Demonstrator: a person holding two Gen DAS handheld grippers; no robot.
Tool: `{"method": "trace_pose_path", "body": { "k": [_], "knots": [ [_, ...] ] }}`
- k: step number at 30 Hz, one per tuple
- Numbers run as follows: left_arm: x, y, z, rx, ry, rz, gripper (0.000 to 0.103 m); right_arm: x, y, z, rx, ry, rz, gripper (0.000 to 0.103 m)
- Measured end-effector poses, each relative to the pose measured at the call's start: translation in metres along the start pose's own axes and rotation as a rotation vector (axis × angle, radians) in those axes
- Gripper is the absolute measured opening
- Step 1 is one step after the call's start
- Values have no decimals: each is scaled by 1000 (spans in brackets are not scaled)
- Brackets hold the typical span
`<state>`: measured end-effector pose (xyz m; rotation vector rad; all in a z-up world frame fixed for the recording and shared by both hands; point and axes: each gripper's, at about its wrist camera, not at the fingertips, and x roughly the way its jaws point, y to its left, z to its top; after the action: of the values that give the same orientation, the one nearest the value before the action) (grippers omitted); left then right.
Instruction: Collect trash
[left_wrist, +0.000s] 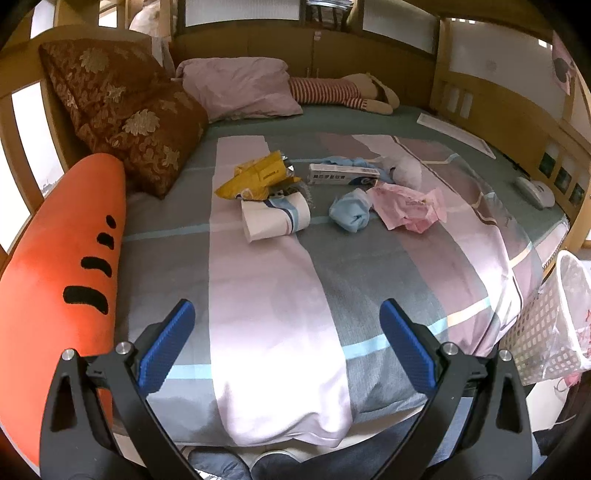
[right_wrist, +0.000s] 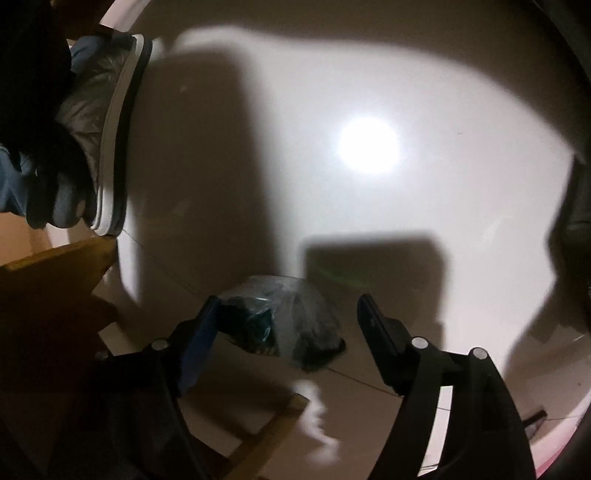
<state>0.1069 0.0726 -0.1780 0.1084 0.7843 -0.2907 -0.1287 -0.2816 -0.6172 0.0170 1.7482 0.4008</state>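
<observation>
A wide bed (left_wrist: 332, 280) with a grey, lilac and pale-blue striped cover fills the room, pillows and a carrot-shaped cushion (left_wrist: 62, 266) along its far and left edges. Most of the job looks undone: litter sits in a loose cluster near the middle of the bed, well ahead of the left gripper (left_wrist: 286, 354), whose jaws are spread wide and empty. I can make out a yellow wrapper (left_wrist: 258, 175), a long white carton (left_wrist: 343, 174), a rolled white-and-blue packet (left_wrist: 275, 218), a crumpled blue wad (left_wrist: 349, 212) and a pink plastic bag (left_wrist: 408, 206).

A white lattice bin (left_wrist: 550, 325) stands at the bed's right side, lined with a clear bag; something pink shows inside, though how much I cannot tell.

The right gripper (right_wrist: 286, 325) points at the glossy pale floor (right_wrist: 369, 92), jaws apart, with a clear bag of dark stuff (right_wrist: 284, 317) lying between them; I would judge that not yet gripped.
</observation>
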Motion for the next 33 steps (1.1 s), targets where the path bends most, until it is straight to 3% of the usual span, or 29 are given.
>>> {"method": "trace_pose_path", "body": {
  "k": [3,7,11,15,18,22,27,30,33],
  "knots": [
    [3,-2,3,-6,4,7,100,-2,9,0,-3,-4,7,37],
    [12,-8,10,-5,11,-3,100,-42,15,8,12,-88,-8,35],
    [37,-13,26,7,20,0,100,-156,19,15,71,-318,-122,35],
    [75,-5,47,-96,63,14,100,-268,52,9,32,-537,-219,35],
    [107,-1,62,-175,87,57,100,-333,86,-4,0,-691,-239,35],
    [143,-5,75,-195,99,124,100,-417,110,-38,10,-912,-262,35],
    [177,-15,82,-163,146,180,100,-484,80,-79,141,-1026,-324,35],
    [190,-13,83,-155,160,215,100,-492,55,-101,225,-1035,-425,36],
    [199,-3,83,-192,179,244,100,-492,15,-111,337,-981,-450,36]
  ]
}}
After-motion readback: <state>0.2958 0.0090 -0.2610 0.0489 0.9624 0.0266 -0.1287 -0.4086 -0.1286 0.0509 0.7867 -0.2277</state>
